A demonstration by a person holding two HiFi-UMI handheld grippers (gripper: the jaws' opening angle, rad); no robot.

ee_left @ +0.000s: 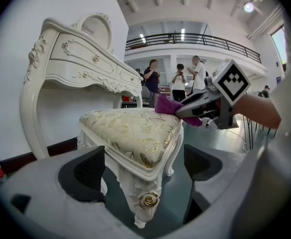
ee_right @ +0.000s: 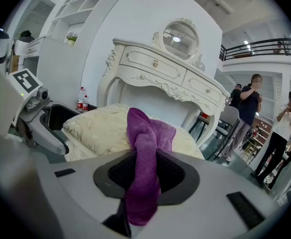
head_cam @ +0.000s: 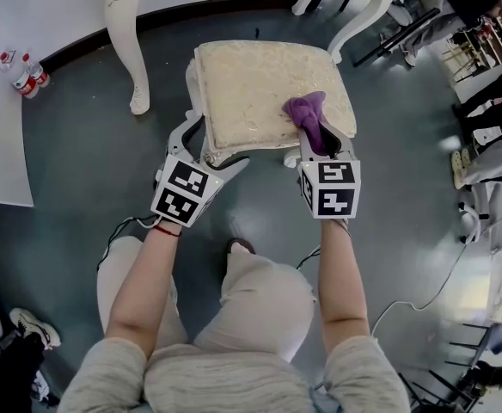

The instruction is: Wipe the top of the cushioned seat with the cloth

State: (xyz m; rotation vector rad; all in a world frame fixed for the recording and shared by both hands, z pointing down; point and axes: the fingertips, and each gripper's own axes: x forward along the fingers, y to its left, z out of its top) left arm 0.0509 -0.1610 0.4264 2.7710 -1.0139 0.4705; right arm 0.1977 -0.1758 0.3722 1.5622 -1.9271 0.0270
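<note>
From where I stand, the wiping step looks to be under way. The person holds the right gripper low over the cushioned seat, and its fingers are pinched narrow on the purple cloth. The cloth bunches up ahead of the fingertips, with a tail hanging back between them. It sits on the cream and gold top near the front right corner, closest to the person. Most of the cushion to the left and toward the back lies bare of it.

The left gripper waits at the front left corner of the stool. Its fingers stand wide, with the carved corner and leg between them. I see a gap on each side, so I take it as straddling the corner, not clamping it.

A white dressing table stands just behind the stool, two small bottles sit on the floor by the wall to the left, and a few people stand well back in the hall.

In my judgement, the next move is a sweep across the top toward the far and left parts. It calls for the cloth to be pressed flat enough to rub the fabric, not skim over it on a bunched fold. The pinch must stay firm, and the left side may need to steady the light stool if it slides.
</note>
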